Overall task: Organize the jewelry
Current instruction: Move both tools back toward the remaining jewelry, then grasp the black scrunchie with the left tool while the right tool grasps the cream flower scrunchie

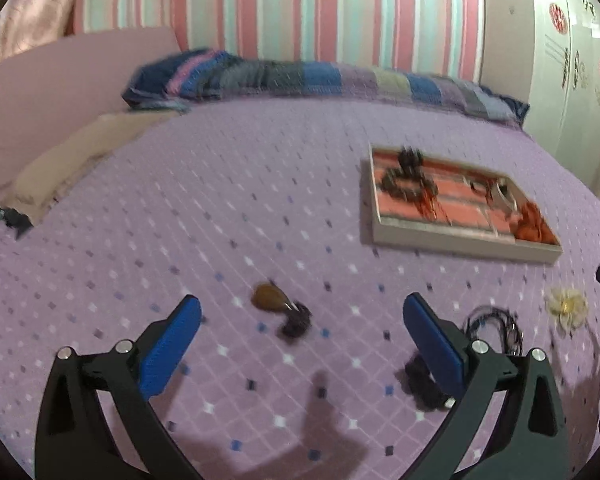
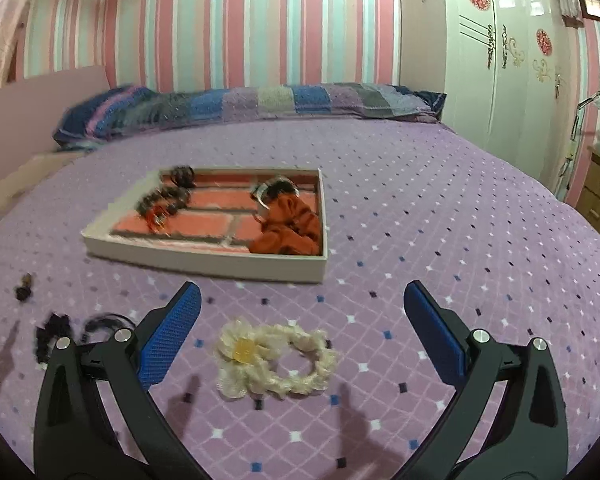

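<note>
Both wrist cameras looked low and forward across the bed toward the striped wall, sharing the tray.

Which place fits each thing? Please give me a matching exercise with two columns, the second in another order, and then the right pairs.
Things:
1. cream crocheted flower band
2. brown teardrop pendant
3. orange crumpled cloth
4. dark bead bracelet

Places:
A. in the right end of the shallow white tray
B. on the purple quilted bedspread, between the right gripper's open blue fingers
C. in the left part of the tray
D. on the bedspread, ahead of the open left gripper

Pairs: 1-B, 2-D, 3-A, 4-C
</note>
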